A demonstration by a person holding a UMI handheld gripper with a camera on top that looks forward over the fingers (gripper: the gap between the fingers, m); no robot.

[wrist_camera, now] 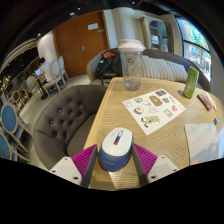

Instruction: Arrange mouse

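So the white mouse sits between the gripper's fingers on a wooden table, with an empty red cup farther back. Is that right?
Almost: the cup is clear plastic, not red, as the gripper view shows. The rest holds: the white mouse sits between the fingers of the hand-held gripper on the wooden table.
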